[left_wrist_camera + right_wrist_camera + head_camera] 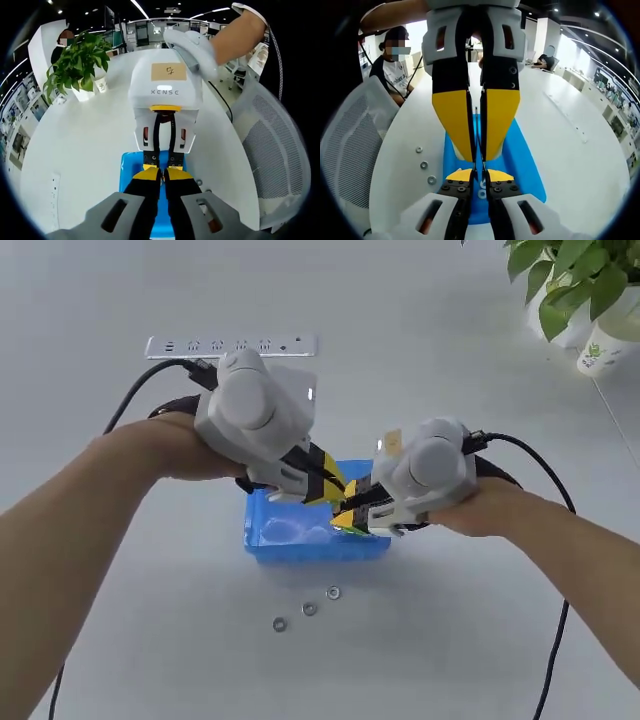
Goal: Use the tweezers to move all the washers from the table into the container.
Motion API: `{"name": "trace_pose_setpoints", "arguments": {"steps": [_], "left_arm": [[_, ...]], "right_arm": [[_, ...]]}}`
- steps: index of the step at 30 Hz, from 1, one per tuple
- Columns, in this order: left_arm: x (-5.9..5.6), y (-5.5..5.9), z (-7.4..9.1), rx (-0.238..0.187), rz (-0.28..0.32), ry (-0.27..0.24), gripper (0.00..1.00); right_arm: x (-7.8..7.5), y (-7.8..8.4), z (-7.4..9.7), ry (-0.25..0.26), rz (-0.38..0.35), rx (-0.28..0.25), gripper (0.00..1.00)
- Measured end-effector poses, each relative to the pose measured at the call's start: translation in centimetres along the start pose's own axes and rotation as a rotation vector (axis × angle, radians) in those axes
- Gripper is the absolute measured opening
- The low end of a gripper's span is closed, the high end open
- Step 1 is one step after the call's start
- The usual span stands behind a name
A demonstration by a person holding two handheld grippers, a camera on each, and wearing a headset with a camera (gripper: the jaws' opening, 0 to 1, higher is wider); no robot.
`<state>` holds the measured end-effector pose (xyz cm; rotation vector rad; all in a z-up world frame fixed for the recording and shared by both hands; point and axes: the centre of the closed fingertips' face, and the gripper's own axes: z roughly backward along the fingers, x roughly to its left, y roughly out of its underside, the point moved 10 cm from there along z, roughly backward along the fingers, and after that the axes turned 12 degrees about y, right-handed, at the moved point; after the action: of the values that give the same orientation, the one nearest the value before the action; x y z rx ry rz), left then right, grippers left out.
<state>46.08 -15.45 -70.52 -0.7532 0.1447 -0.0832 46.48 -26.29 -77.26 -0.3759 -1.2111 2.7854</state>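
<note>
Over the blue plastic container (pixel 300 545), the left gripper (pixel 163 174) is clenching the thin metal tweezers (pixel 478 130). The right gripper (pixel 480 176) is sitting around the same tweezers; can't tell if it's clamping. Three small metal washers (pixel 309 609) are lying on the white tabletop (pixel 150 660) beside the container. I'd be settling on one firm hold with the tips free, then pinching each washer by its rim.

Open-plan office: long white desks (pixel 570 150), mesh chair (pixel 350 145), potted plant (pixel 77 62), ceiling strip lights (pixel 142 7).

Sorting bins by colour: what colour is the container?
Blue; the container shows best in the right gripper view.
</note>
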Motion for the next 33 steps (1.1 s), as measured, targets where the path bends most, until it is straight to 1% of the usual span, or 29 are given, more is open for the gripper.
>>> {"name": "trace_pose_setpoints", "arguments": {"steps": [13,15,19,27,33], "left_arm": [[-1.2,-1.1,1.3,-0.007,-0.006,-0.005,0.07],[-1.4,-1.4,1.7,-0.017,-0.003,-0.006,0.07],[-1.8,-1.7,2.2,-0.019,-0.002,-0.007,0.07],[-3.0,-2.1,2.6,-0.017,0.0,-0.003,0.07],[-3.9,-2.2,2.5,-0.012,0.002,0.005,0.07]], "right_arm": [[0.7,-1.4,1.4,0.022,0.008,-0.02,0.11],[0.8,-1.8,1.7,0.027,0.001,-0.032,0.11],[1.1,-2.2,2.1,0.038,0.0,-0.043,0.11],[2.1,-2.9,2.7,0.038,0.006,-0.05,0.11],[3.1,-2.9,3.0,0.034,0.003,-0.054,0.11]]}}
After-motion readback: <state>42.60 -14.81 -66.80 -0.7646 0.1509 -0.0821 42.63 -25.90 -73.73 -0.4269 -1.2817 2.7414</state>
